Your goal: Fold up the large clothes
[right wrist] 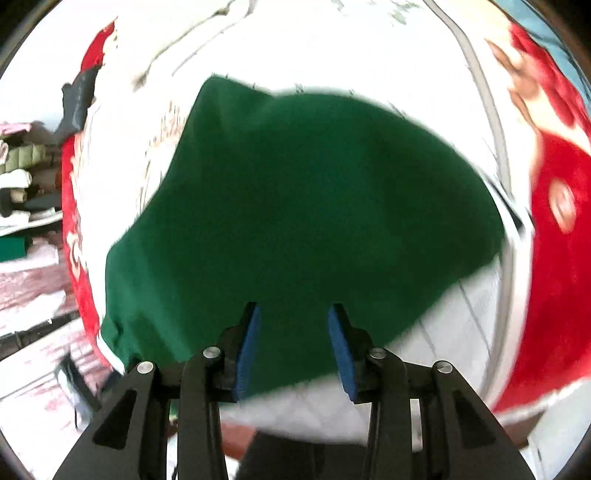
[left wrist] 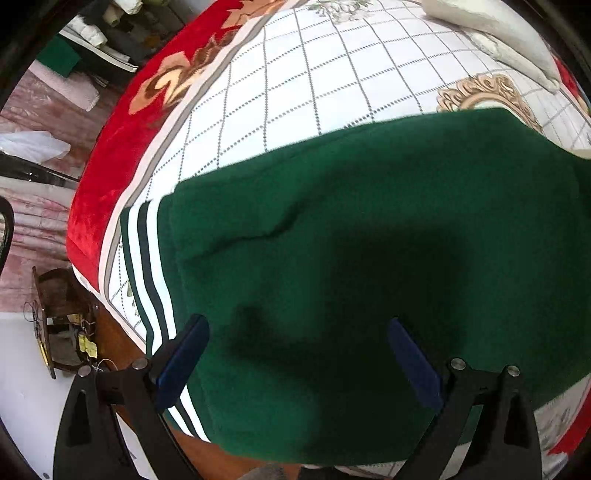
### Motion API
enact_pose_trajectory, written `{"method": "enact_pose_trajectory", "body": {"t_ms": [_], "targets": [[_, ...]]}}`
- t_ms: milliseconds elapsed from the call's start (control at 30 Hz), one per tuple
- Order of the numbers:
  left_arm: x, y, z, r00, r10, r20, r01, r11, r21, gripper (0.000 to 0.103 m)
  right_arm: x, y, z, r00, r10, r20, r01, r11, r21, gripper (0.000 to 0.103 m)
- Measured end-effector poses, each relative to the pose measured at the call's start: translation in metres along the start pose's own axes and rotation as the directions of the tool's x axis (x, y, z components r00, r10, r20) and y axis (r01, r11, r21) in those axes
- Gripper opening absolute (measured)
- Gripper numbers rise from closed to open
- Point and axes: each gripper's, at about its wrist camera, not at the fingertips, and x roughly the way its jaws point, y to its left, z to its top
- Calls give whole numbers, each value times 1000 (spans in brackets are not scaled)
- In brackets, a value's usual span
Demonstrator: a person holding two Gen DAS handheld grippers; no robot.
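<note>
Left gripper (left wrist: 299, 332): jaws spread wide, nothing pinched. It points steeply down over the green garment (left wrist: 369, 240), which lies flat on the bed cover (left wrist: 314, 74) directly below and ahead of the blue pads (left wrist: 183, 362). Its shadow falls on the cloth between and just ahead of the fingers, so it hangs above the fabric, no contact visible.

The garment fills most of the view ahead of the left gripper. Its white-striped edge (left wrist: 147, 266) runs past the outside of the left-hand finger, toward the bed's near edge. One shallow crease sits ahead and to the left of the gripper. The white grid cover shows beyond the garment's far edge; its red border (left wrist: 110, 155) lies further left. White folded cloth (left wrist: 487, 22) sits far ahead to the right, apart from the garment. A small wooden shelf (left wrist: 62, 317) stands on the floor left of the gripper, below the bed edge.

Right gripper (right wrist: 293, 325): jaws part-open, gap clear, blue pads (right wrist: 249, 350) not pressing anything. The view is motion-blurred. It also points down; the garment (right wrist: 295, 206) lies below and ahead of it, with the near edge passing under the fingers. White cover shows under the right-hand finger and to its right, red border (right wrist: 561, 258) beyond that. Stacked clothes (right wrist: 22, 177) are at the far left, off the bed; too blurred to detail.
</note>
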Motion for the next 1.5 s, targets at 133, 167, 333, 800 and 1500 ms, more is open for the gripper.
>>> {"method": "enact_pose_trajectory", "body": {"t_ms": [133,167,333,800,1500], "targets": [[7,-8,6,1000,23,2,-23,1000,9,99,41,9,68,995,-6,100,5,1000,9,36],[8,-11,8,1000,25,5,-25,1000,13,99,49,7,78,995,-2,101,2,1000,3,36],[-6,-33,15,1000,2,21,-3,999,42,99,77,15,113,999,-37,19,37,999,1,36],[-4,-111,85,995,-44,87,41,999,28,100,77,104,158,1000,-17,3,17,933,-360,62],[-27,-131,87,991,35,131,-55,986,156,100,60,125,168,988,149,35,-131,942,-308,17]]}}
